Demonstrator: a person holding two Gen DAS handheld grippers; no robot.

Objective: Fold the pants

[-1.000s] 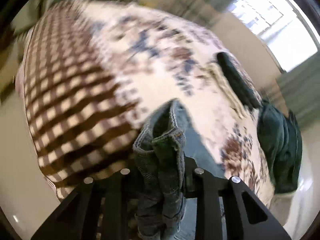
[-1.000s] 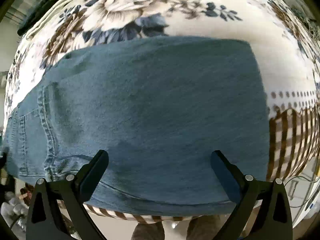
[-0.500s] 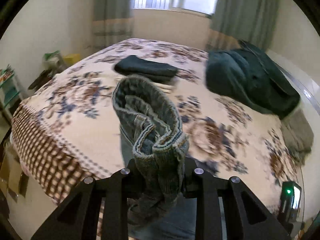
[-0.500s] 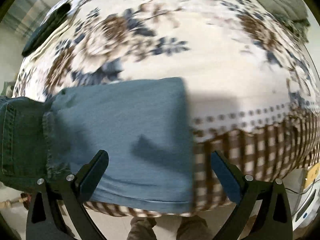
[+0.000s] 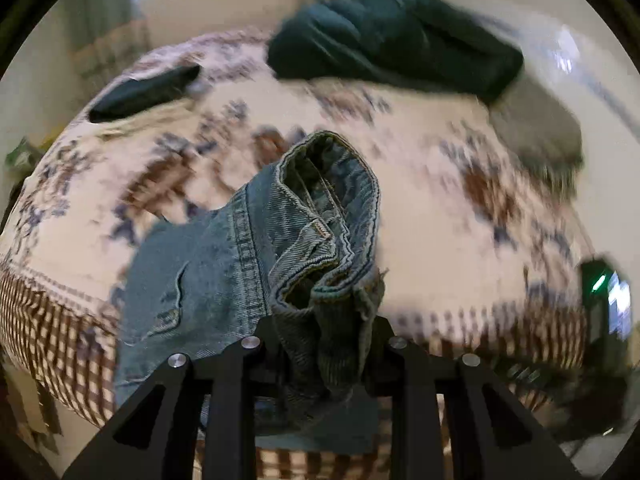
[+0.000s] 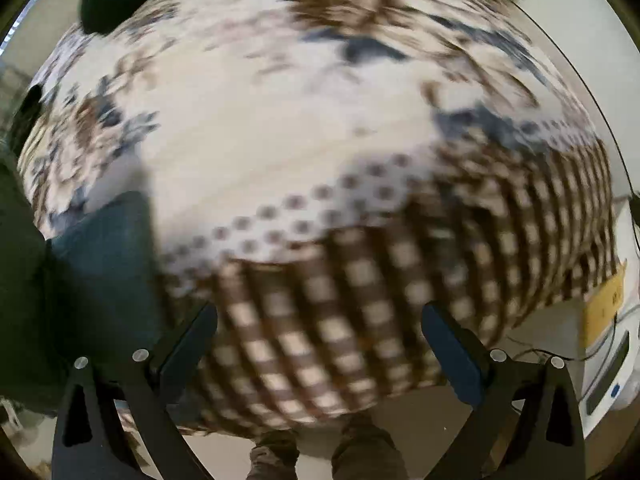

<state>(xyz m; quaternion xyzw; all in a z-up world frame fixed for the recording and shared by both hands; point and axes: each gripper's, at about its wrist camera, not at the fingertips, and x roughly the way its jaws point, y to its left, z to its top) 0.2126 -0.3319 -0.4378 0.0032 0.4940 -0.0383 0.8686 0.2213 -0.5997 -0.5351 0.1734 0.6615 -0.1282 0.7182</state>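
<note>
The blue denim pants lie on the near edge of the floral bed. My left gripper is shut on the bunched waistband of the pants and holds it lifted above the flat part. In the right wrist view the pants show only at the far left edge. My right gripper is open and empty, above the checked border of the bedspread, to the right of the pants.
A dark green garment pile and a grey cloth lie at the far side of the bed. A folded dark item lies far left. A device with a green light stands at the right. My feet show below.
My left gripper has swung with the waistband, and the flat pants now show beneath it. My right gripper has moved right, off the pants, over the checked border.
</note>
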